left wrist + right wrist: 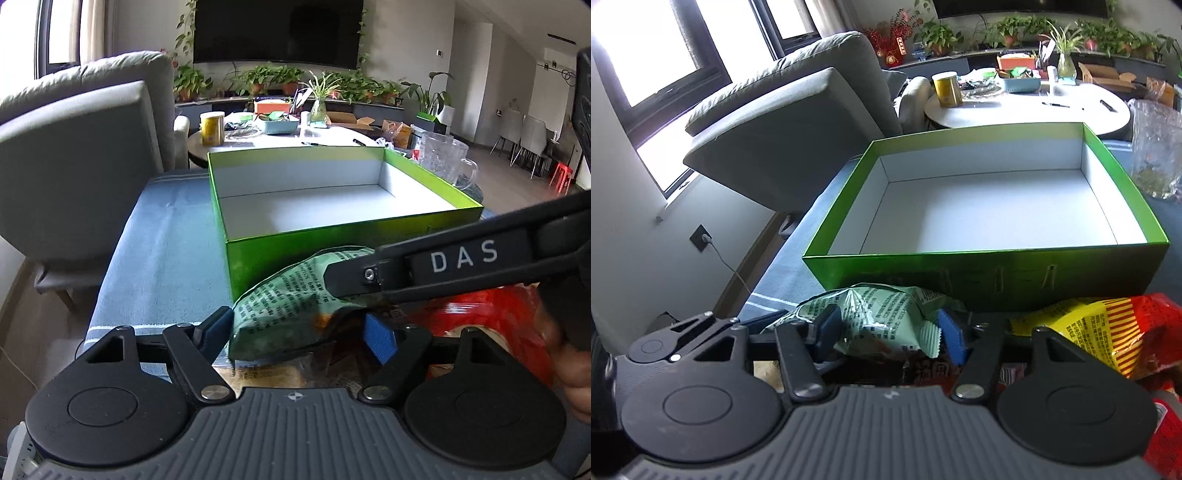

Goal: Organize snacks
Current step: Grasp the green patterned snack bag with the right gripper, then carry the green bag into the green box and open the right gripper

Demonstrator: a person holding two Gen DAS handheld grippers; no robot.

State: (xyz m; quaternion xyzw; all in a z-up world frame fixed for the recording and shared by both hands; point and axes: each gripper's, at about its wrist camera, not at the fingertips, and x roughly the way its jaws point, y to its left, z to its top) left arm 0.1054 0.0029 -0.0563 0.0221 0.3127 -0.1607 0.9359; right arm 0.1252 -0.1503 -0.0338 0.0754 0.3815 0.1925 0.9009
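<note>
Table: a blue cloth [162, 236] covered it, with open cloth to the left of the box and a grey chair [74, 155] beyond that edge.
Box: the green box [997, 273] sat open and empty just beyond the snacks, its near wall standing between them and the white floor; anything going in had to clear that wall.
Snack pile: packets lay heaped against the near wall of the box, with a red and yellow bag [1108, 332] to the right and darker packets underneath.
Green bag: the pale green snack bag [291, 306] lay on top of the pile, tilted, its long axis running from near left up to far right, its far end touching the box wall.
Left gripper: the left gripper [299, 332] had the bag's near end between its fingers; the jaws stood about half open, the left pad at the bag's edge, the right pad partly hidden behind the bag, so a firm hold could not be confirmed.
Right gripper: the right gripper [892, 332] reached in from the right and straddled the same bag, jaws about half open, both blue pads against the crinkled foil, apparently pinching it.
Nearer hand: both were at the bag; the right one looked better set.
Likely move: lift up and away over the wall, judged from the layout.
</note>
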